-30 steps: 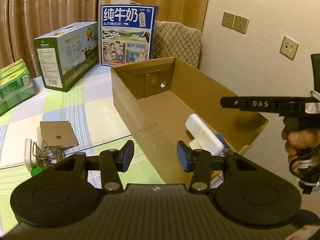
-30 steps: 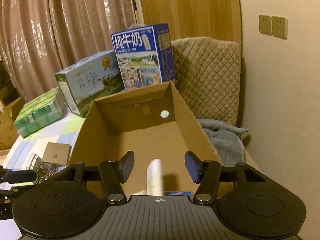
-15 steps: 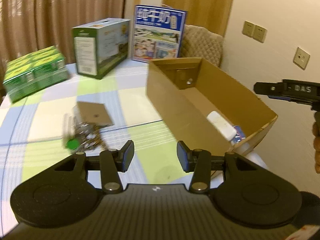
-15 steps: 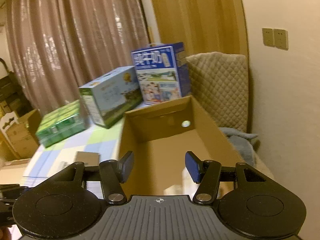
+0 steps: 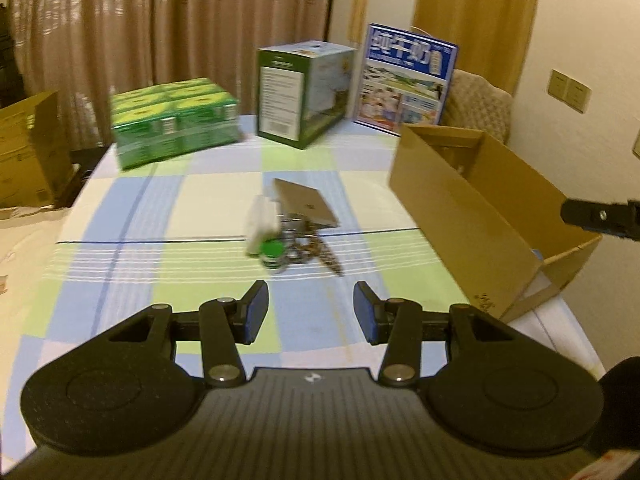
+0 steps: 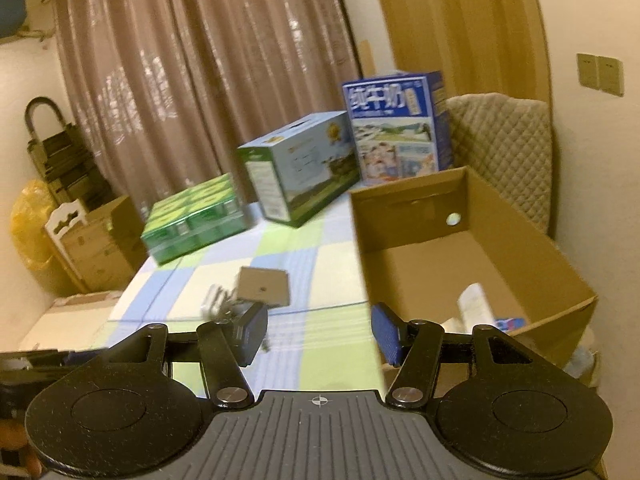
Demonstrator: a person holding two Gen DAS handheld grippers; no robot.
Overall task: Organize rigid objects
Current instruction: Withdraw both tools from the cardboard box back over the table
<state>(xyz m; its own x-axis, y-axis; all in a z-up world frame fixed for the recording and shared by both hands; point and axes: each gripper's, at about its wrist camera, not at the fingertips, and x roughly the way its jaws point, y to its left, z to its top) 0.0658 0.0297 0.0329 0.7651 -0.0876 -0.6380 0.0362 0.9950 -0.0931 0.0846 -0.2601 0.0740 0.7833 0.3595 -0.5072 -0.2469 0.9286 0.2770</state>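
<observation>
Both grippers have swung away from the cardboard box (image 5: 476,216) toward the middle of the checked surface (image 5: 168,216), so the small pile of loose things now sits ahead of the left gripper (image 5: 310,314) rather than off to its side. Its fingers (image 5: 256,312) stand apart with nothing between them, hovering above the cloth short of the pile. That pile lies near the middle of the surface: a flat tan card (image 5: 306,202), a white piece (image 5: 262,220) beside it, a green-capped bottle (image 5: 273,255) lying at the near edge, and a tangle of metal bits (image 5: 310,246) that blur makes hard to read. The right gripper (image 6: 318,334) hangs over the near left corner of the box, its fingers (image 6: 386,334) also spread and empty. Inside the box, at its near end, lie a white block (image 6: 474,306) and something blue (image 6: 510,323) partly hidden by the gripper. At the far side of the surface stand a green carton pack (image 5: 174,122), a green-and-white box (image 5: 304,88) and a blue milk carton (image 5: 406,80).
</observation>
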